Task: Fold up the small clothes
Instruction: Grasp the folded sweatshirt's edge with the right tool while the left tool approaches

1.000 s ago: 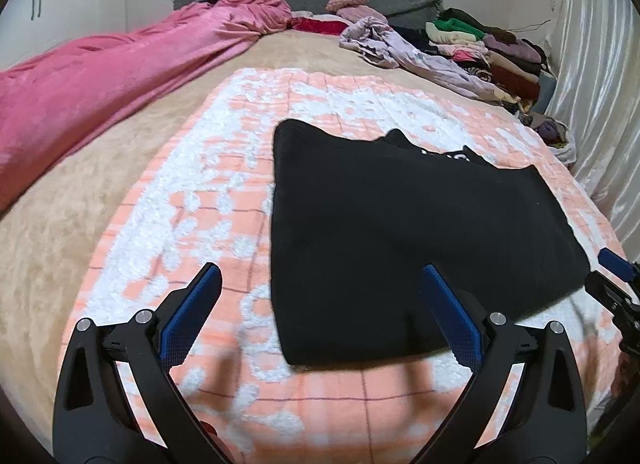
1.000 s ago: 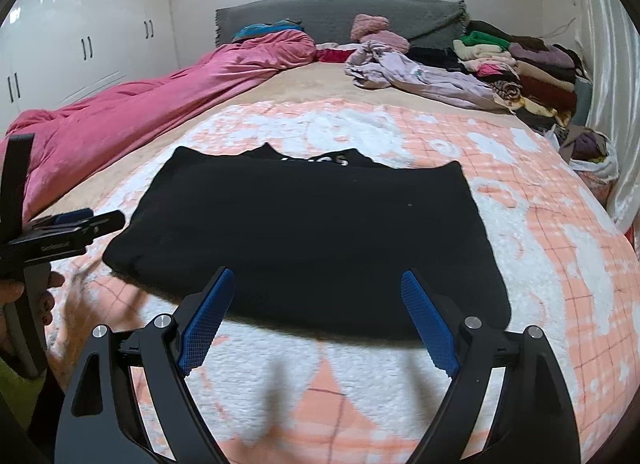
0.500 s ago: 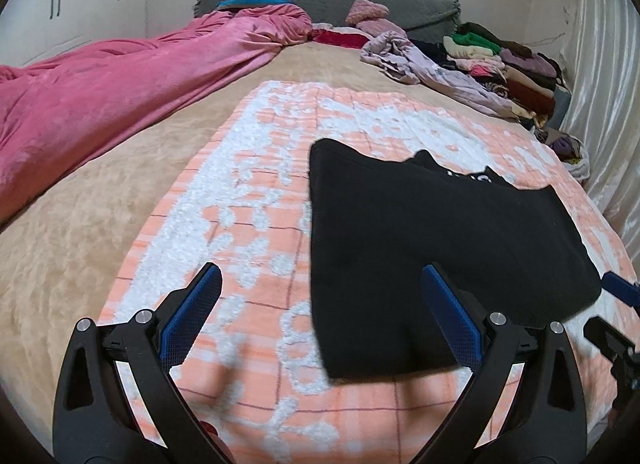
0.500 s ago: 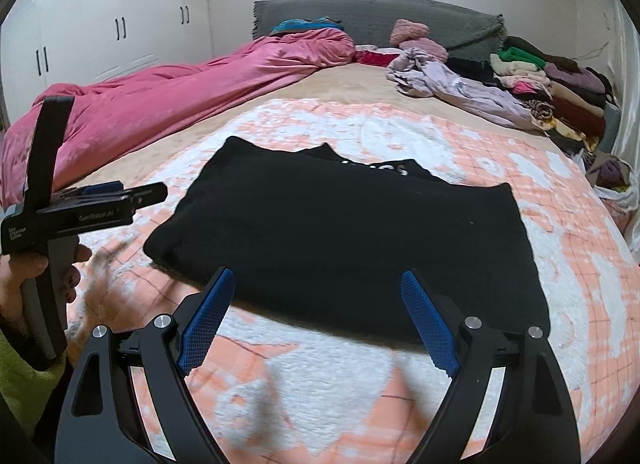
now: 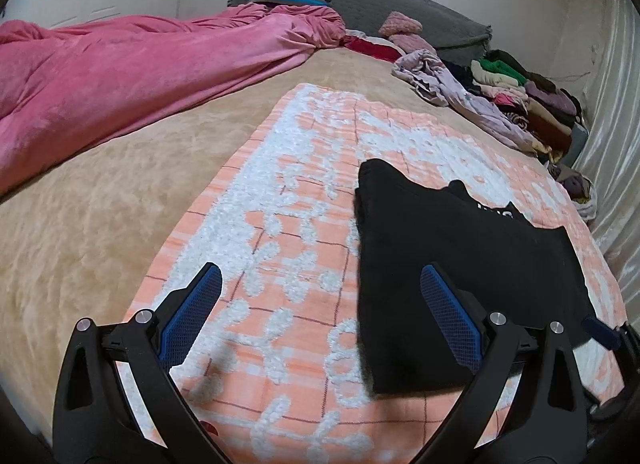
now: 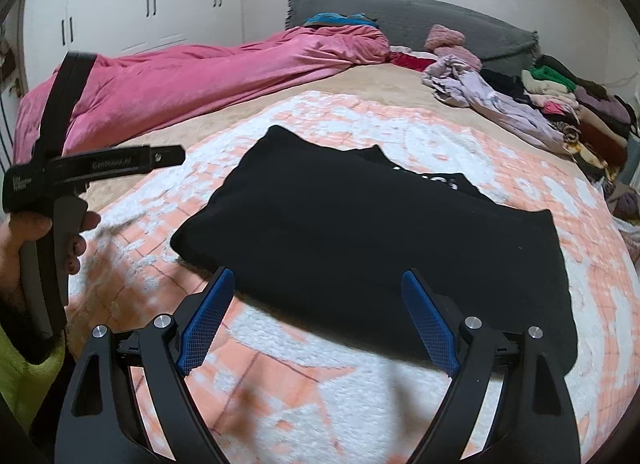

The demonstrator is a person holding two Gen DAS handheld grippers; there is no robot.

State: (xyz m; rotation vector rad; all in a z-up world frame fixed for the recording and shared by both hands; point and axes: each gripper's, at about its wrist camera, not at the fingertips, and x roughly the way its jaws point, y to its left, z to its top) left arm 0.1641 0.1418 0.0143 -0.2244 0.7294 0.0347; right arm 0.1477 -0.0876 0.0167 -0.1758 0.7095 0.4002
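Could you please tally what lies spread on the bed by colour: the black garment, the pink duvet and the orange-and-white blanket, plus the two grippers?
Black garment: 1
Pink duvet: 1
Orange-and-white blanket: 1
Grippers: 2, the left gripper and the right gripper, both open and empty
Total: 5

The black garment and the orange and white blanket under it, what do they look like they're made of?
The black garment looks like a matte, soft knit, perhaps cotton jersey: no sheen, rounded folded edges. The orange and white blanket looks woven with a raised, fluffy white tufted pattern, chenille-like; the exact fibre cannot be told.
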